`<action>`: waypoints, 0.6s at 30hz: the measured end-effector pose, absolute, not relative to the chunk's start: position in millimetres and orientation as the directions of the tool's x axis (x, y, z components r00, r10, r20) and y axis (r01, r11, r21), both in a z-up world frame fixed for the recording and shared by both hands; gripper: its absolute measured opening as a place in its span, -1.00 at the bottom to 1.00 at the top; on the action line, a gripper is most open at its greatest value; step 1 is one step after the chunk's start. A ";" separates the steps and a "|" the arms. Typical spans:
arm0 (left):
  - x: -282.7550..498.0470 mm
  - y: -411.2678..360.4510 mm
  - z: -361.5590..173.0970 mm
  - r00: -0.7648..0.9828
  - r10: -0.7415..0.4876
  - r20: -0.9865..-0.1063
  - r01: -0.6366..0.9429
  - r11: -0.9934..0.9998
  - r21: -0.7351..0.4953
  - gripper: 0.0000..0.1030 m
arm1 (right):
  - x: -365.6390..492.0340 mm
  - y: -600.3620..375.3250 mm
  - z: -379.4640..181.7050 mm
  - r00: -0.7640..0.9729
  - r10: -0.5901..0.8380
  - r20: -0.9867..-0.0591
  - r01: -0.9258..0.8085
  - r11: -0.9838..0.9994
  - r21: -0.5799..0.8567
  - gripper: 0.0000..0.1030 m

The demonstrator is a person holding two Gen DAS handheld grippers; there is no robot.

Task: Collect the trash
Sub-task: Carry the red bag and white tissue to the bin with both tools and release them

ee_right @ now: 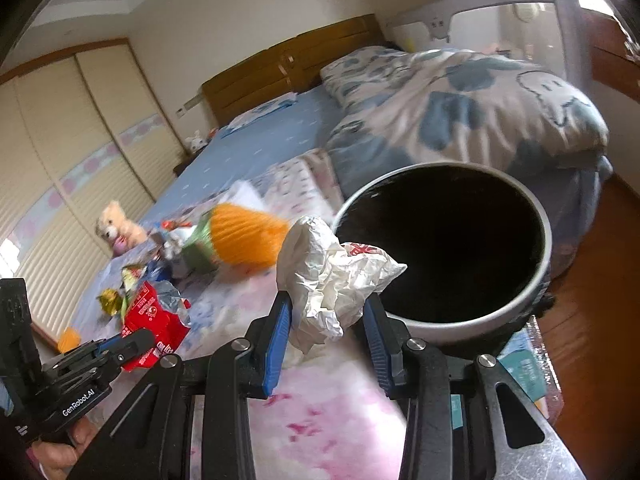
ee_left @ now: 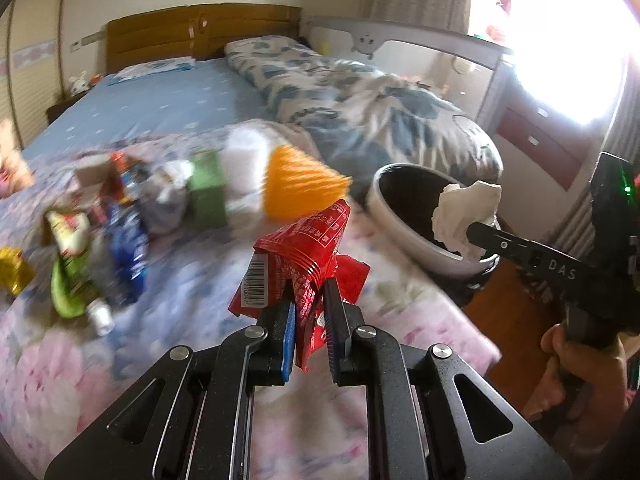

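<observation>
only the right wrist view looks into the dark bin (ee_right: 440,312). left gripper (ee_left: 310,320) clenched on a red wrapper (ee_left: 308,248) standing upright over the bed (ee_left: 160,112); right gripper (ee_right: 326,320) grasping crumpled paper (ee_right: 332,276) at the bin's rim.

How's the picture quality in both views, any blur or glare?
Left wrist view: window blown out white, trash pile motion-smeared, red wrapper sharp. Right wrist view: crumpled paper crisp, orange item blurred, bin interior pure black; fisheye bending throughout.
</observation>
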State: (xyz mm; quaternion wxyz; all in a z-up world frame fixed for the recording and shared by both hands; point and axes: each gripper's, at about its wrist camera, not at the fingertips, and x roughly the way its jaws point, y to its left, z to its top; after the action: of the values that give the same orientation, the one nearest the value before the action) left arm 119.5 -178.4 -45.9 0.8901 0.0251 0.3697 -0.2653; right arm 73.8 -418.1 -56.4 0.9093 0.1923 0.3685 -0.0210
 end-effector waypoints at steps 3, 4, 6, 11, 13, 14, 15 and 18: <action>122.2 -198.5 -39.9 0.575 -0.477 -0.665 0.523 0.839 -0.149 -0.78 | 71.9 -435.2 -55.6 0.728 0.080 -0.681 0.207 0.921 0.329 -0.28; 123.5 -204.2 -38.7 0.572 -0.482 -0.664 0.531 0.834 -0.148 -0.78 | 72.6 -442.8 -55.3 0.728 0.072 -0.682 0.218 0.919 0.330 -0.28; 125.3 -218.2 -35.3 0.562 -0.496 -0.662 0.550 0.822 -0.149 -0.78 | 72.8 -453.0 -54.8 0.727 0.057 -0.684 0.231 0.918 0.322 -0.28; 134.0 -252.2 -30.4 0.537 -0.525 -0.660 0.585 0.796 -0.157 -0.78 | 75.8 -475.6 -53.3 0.722 0.042 -0.691 0.256 0.912 0.322 -0.27; 136.9 -261.5 -30.1 0.530 -0.531 -0.662 0.594 0.789 -0.158 -0.78 | 78.7 -484.8 -53.5 0.717 0.042 -0.696 0.263 0.908 0.325 -0.27; 138.9 -268.7 -29.4 0.526 -0.534 -0.662 0.599 0.785 -0.157 -0.78 | 79.8 -488.6 -53.9 0.714 0.039 -0.699 0.268 0.907 0.324 -0.27; 139.6 -272.5 -28.7 0.525 -0.535 -0.662 0.602 0.783 -0.156 -0.78 | 80.1 -491.7 -53.8 0.712 0.039 -0.701 0.270 0.906 0.325 -0.27; 144.4 -286.2 -28.8 0.516 -0.537 -0.667 0.611 0.776 -0.152 -0.78 | 83.8 -502.2 -55.7 0.705 0.039 -0.709 0.282 0.901 0.330 -0.27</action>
State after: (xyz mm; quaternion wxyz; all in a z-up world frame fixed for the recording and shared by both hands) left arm 144.4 -286.2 -28.8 0.8691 0.0510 0.3645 -0.3304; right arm 83.8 -502.2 -55.7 0.8985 0.2122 0.3783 -0.0677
